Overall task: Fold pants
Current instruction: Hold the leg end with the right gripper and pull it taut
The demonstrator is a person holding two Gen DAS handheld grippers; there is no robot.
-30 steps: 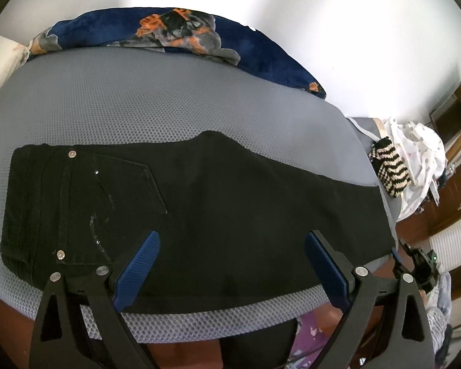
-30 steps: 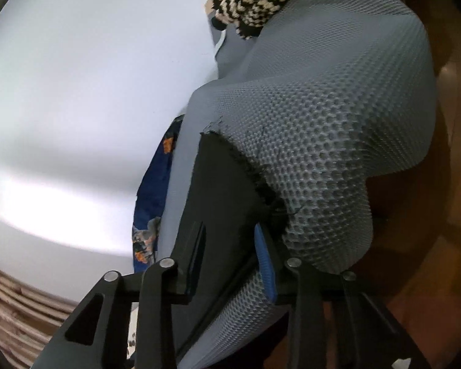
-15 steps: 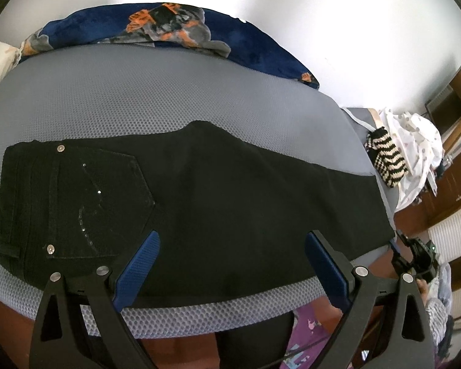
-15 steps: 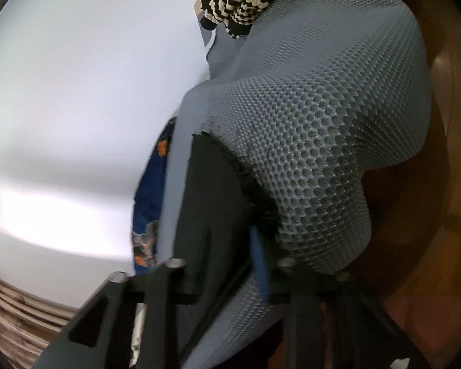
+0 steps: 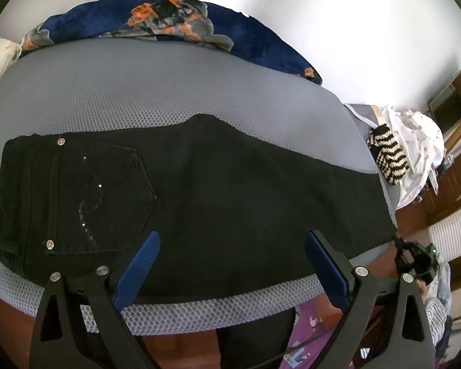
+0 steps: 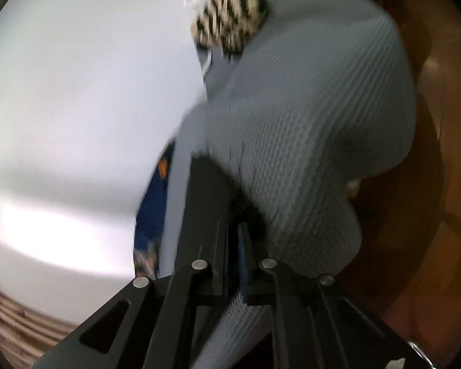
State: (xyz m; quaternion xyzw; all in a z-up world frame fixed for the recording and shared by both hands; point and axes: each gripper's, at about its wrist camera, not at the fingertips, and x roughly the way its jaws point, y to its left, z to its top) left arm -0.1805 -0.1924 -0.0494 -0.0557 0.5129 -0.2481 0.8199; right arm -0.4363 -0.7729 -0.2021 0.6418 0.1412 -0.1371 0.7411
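Black pants [image 5: 230,190] lie flat across the grey mesh mattress [image 5: 169,92], waistband and back pocket at the left, leg hem at the right edge. My left gripper [image 5: 232,236] hangs open over the pants' near edge, touching nothing. In the blurred right wrist view, my right gripper [image 6: 233,224] has its jaws nearly together on the pants' hem [image 6: 206,203] at the mattress corner [image 6: 307,123]. Those jaws are opening slightly, and black fabric is still pinched between the pads. The right gripper [image 5: 415,255] also shows small at the hem in the left wrist view.
A dark blue patterned blanket [image 5: 181,21] lies along the wall side. A black-and-cream striped knit [image 5: 388,160] and white cloth [image 5: 421,141] sit past the hem end. Wooden furniture [image 5: 455,184] stands at the right. A person's purple garment [image 5: 304,332] is below the near edge.
The right gripper's jaws have come together on the pants' hem and it has shifted a little, which blurs its view. The left gripper has stayed open in place.
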